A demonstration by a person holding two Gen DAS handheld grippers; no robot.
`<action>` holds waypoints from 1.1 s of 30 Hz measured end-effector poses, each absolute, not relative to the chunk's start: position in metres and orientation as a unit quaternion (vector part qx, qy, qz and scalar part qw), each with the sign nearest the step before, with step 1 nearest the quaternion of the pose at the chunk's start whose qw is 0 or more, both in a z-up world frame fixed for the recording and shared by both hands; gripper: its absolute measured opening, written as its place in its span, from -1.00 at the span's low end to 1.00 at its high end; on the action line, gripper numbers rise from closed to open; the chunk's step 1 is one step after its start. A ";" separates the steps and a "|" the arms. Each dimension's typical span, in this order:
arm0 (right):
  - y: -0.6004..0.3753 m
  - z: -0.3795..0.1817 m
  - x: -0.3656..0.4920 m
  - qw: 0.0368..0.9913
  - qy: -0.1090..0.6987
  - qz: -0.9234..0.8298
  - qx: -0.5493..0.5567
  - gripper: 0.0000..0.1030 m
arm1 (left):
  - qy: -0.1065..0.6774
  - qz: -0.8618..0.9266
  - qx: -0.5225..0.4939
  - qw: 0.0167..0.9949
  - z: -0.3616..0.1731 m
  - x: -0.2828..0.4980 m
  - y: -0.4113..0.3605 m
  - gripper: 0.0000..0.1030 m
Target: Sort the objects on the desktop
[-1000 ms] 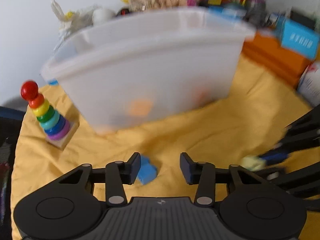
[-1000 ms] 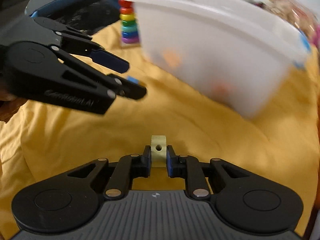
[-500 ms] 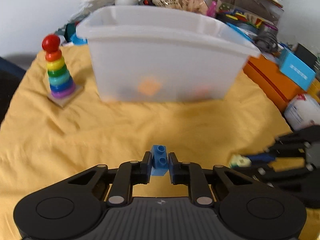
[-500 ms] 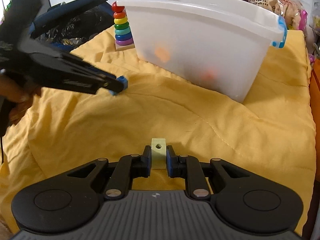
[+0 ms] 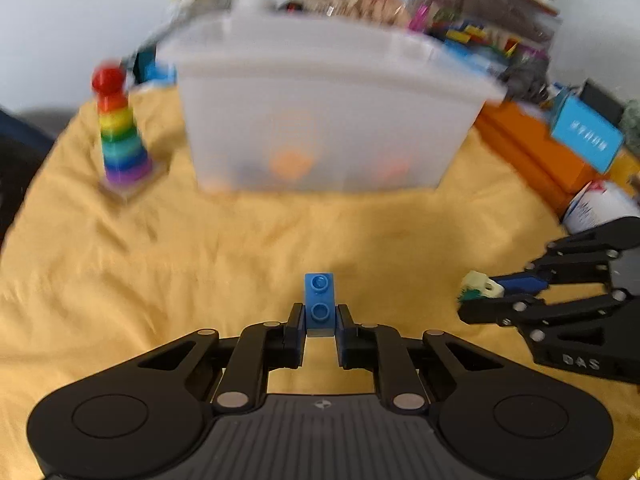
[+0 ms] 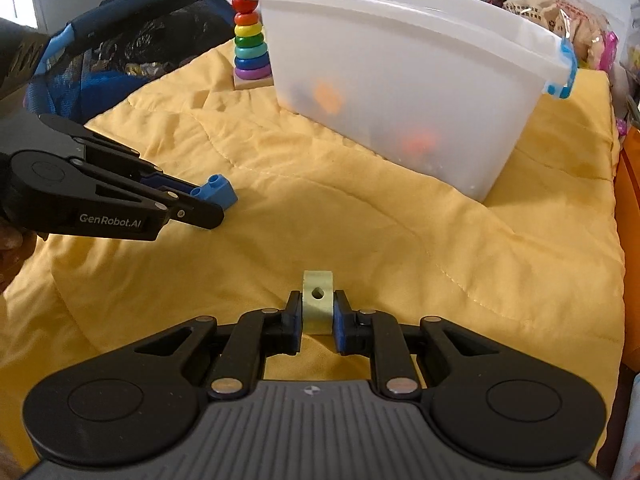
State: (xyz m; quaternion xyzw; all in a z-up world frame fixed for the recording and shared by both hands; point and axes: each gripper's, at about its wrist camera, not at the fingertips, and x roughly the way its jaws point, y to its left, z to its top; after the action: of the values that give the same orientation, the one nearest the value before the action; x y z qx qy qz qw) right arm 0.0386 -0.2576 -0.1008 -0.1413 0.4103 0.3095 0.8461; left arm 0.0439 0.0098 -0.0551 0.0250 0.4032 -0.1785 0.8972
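Note:
My left gripper (image 5: 319, 316) is shut on a blue two-stud brick (image 5: 319, 301) and holds it above the yellow cloth (image 5: 280, 240); it also shows in the right wrist view (image 6: 200, 200) with the blue brick (image 6: 218, 192). My right gripper (image 6: 318, 316) is shut on a pale yellow-green block (image 6: 317, 302) with a hole; it shows at the right of the left wrist view (image 5: 472, 292) with the pale block (image 5: 480, 286). A translucent white bin (image 5: 328, 120) (image 6: 400, 80) with orange pieces inside stands ahead of both.
A rainbow ring stacker (image 5: 120, 136) (image 6: 250, 44) stands left of the bin. Orange boxes (image 5: 532, 148), a blue box (image 5: 586, 136) and a white can (image 5: 600, 208) line the right edge. Toy clutter sits behind the bin. A dark mesh bag (image 6: 132, 40) lies left.
My left gripper has closed on the blue brick and lifted it off the cloth. The bin now faces it squarely. My right gripper has kept hold of the pale block.

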 end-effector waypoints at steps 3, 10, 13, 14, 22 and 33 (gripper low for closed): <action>-0.259 -0.075 0.043 0.861 0.382 0.306 -0.143 -0.67 | 0.363 -0.190 0.035 0.912 -0.018 0.045 0.004 -0.66; -0.260 -0.002 0.081 0.898 0.311 0.287 -0.118 -0.67 | 0.283 -0.195 0.025 0.939 0.054 0.086 -0.002 -0.66; -0.259 0.022 0.105 0.914 0.288 0.267 -0.104 -0.67 | 0.273 -0.186 0.035 0.943 0.069 0.117 -0.008 -0.66; -0.258 0.030 0.113 0.918 0.281 0.258 -0.104 -0.67 | 0.274 -0.183 0.037 0.944 0.070 0.124 -0.012 -0.66; -0.242 0.029 0.179 0.918 0.331 0.197 -0.092 -0.66 | 0.349 -0.155 0.023 0.924 0.040 0.188 -0.024 -0.18; -0.242 0.020 0.181 0.908 0.356 0.188 -0.113 0.01 | 0.242 -0.105 0.125 0.956 0.072 0.138 -0.027 0.42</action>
State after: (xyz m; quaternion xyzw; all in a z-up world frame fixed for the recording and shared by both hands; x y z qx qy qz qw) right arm 0.1812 -0.2424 0.0202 -0.1134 0.3562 0.1878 0.9083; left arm 0.1377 -0.0269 0.0722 0.1246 0.2423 -0.1049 0.9564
